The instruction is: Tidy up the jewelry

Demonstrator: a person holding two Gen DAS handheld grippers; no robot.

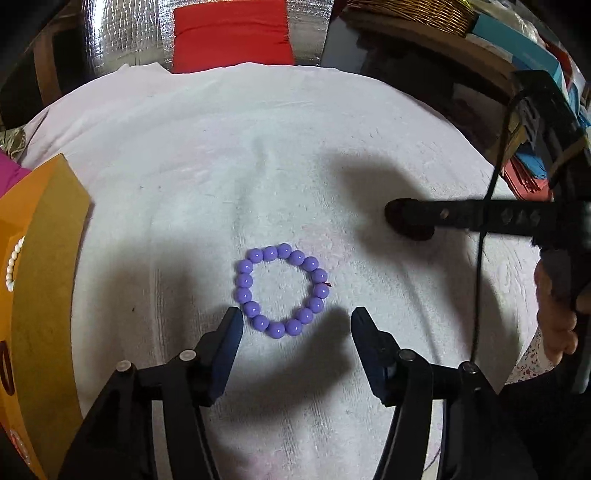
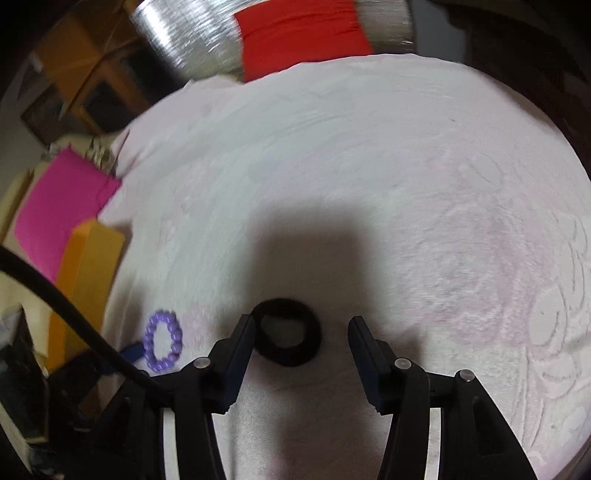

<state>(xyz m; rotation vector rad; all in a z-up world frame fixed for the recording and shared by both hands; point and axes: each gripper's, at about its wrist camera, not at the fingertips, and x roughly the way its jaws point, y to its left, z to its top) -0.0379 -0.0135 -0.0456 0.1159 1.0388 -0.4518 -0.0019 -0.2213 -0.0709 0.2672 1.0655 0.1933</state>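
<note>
A purple bead bracelet lies flat on the white towel, just ahead of my left gripper, which is open and empty with a fingertip on each side of its near edge. The bracelet also shows in the right wrist view. A black fabric ring lies on the towel between the fingers of my right gripper, which is open and close above it. In the left wrist view the right gripper's finger reaches in from the right over the dark ring.
An orange jewelry box stands at the left edge with a white pearl strand inside. Pink cloth lies beyond it. A red cloth and silver foil are at the back. Shelves with a basket stand at right.
</note>
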